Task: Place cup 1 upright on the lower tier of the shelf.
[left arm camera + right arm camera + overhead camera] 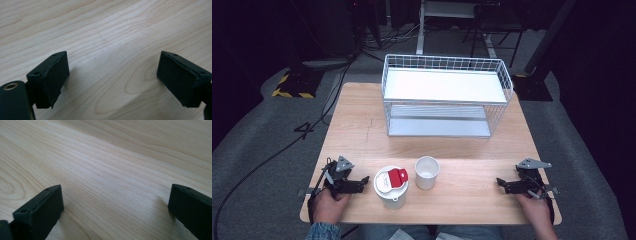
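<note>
1. The left hand-held gripper (366,180) rests low on the wooden surface (362,130) near its front left corner, gripped by the person's left hand (328,205). Its jaws point toward the middle of the surface.
2. In the left gripper view, the left hand-held gripper (112,75) has its black jaws spread wide, with nothing but bare wood grain between them.
3. The right hand-held gripper (500,183) lies near the front right corner, held by the right hand (537,207), jaws aimed inward toward the left one.
4. In the right gripper view, the right hand-held gripper (115,205) also stands wide apart, holding nothing, with plain wood between the jaws.
5. Just beside the left hand-held gripper's jaw tips sits a white lidded cup (391,187) with a red tab on its lid; whether the jaws touch it is hard to tell from the high view.
6. Just to the right of it stands an open white cup (427,172), upright; the two cups are close but seem apart.
7. The open white cup is well apart from the right hand-held gripper.
8. Farther back, a white wire rack (447,95) with an upper shelf and a lower shelf stands on the rear half of the surface.
</note>
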{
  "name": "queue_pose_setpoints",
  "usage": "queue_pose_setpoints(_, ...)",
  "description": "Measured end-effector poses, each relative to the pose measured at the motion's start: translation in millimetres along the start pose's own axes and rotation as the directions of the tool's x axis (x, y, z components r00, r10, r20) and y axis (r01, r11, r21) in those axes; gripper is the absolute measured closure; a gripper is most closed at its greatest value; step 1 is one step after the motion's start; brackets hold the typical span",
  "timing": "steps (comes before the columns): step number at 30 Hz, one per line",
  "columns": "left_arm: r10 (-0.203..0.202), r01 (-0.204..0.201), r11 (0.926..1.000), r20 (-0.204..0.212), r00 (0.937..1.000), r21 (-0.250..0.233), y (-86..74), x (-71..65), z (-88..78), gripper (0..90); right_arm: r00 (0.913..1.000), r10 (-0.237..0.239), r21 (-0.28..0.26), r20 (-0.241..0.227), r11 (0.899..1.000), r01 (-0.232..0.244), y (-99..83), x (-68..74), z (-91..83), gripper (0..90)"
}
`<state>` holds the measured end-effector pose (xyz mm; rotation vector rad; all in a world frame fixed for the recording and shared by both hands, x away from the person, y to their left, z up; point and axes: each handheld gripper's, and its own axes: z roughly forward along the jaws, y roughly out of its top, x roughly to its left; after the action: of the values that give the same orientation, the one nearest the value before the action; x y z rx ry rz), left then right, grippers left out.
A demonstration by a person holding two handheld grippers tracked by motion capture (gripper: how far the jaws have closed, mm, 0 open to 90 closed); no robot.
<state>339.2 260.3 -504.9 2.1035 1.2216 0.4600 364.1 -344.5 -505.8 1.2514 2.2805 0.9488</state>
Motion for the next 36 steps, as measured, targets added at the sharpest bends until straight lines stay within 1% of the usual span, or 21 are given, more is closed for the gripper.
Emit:
queue_pose_setpoints(2,-0.002,0.002,1.0000,-0.005,1.0000,-0.001,0.1,1.2,-0.2,14.0,1.0000,0.000,0.000,0.000,1.000,0.000,0.0,0.0,0.0,0.2)
queue_pose_setpoints(5,-0.023,0.023,0.9997,-0.013,0.9996,-0.009,1.1,0.8,1.5,14.4,1.0000,0.002,0.000,0.003,1.000,-0.002,-0.2,0.2,-0.3,0.3)
queue_pose_setpoints(6,-0.011,0.011,0.9999,-0.016,0.9998,-0.004,1.6,1.8,1.2,14.4,1.0000,0.002,0.000,0.003,1.000,-0.002,-0.2,0.2,-0.3,0.3)
queue_pose_setpoints(18,-0.016,0.015,0.9999,-0.015,0.9998,-0.004,1.7,1.5,1.5,14.4,1.0000,0.002,0.000,0.003,1.000,-0.002,-0.3,0.2,-0.3,0.3)
queue_pose_setpoints(19,-0.014,0.014,0.9999,-0.022,0.9997,-0.006,1.6,1.3,1.4,14.4,1.0000,0.002,0.000,0.003,1.000,-0.002,-0.3,0.1,-0.3,0.3)
queue_pose_setpoints(22,-0.016,0.016,0.9998,-0.023,0.9996,-0.007,1.5,1.2,1.4,14.4,1.0000,0.001,0.000,0.003,1.000,-0.001,-0.3,0.1,-0.3,0.4)
queue_pose_setpoints(28,-0.016,0.016,0.9998,-0.023,0.9996,-0.006,1.5,1.2,1.4,14.4,1.0000,0.010,-0.009,0.000,1.000,-0.010,-1.0,-1.3,-1.6,2.6)
queue_pose_setpoints(30,-0.016,0.016,0.9999,-0.023,0.9996,-0.006,1.5,1.2,1.4,14.4,0.9998,0.018,-0.017,-0.009,1.000,-0.018,-1.7,-2.0,-2.8,3.0)
queue_pose_setpoints(31,-0.016,0.016,0.9999,-0.020,0.9997,-0.004,1.6,1.3,1.2,14.4,0.9994,0.031,-0.030,-0.015,0.999,-0.032,-2.3,-2.3,-5.5,3.1)
queue_pose_setpoints(32,-0.016,0.016,0.9999,-0.020,0.9997,-0.004,1.6,1.3,1.2,14.4,0.9994,0.031,-0.030,-0.015,0.999,-0.032,-2.3,-2.3,-5.5,3.1)
queue_pose_setpoints(33,-0.016,0.016,0.9999,-0.020,0.9997,-0.004,1.6,1.3,1.3,14.4,0.9995,0.026,-0.047,-0.018,0.999,-0.027,-1.1,-0.6,-11.3,3.5)
queue_pose_setpoints(35,-0.016,0.016,0.9999,-0.020,0.9997,-0.004,1.6,1.3,1.2,14.4,0.9996,0.020,-0.049,-0.020,0.999,-0.021,-0.4,0.1,-13.4,3.6)
queue_pose_setpoints(36,-0.016,0.016,0.9998,-0.022,0.9996,-0.006,1.5,1.2,1.4,14.5,0.9997,0.009,-0.054,-0.024,0.998,-0.010,1.4,3.7,-19.8,3.7)
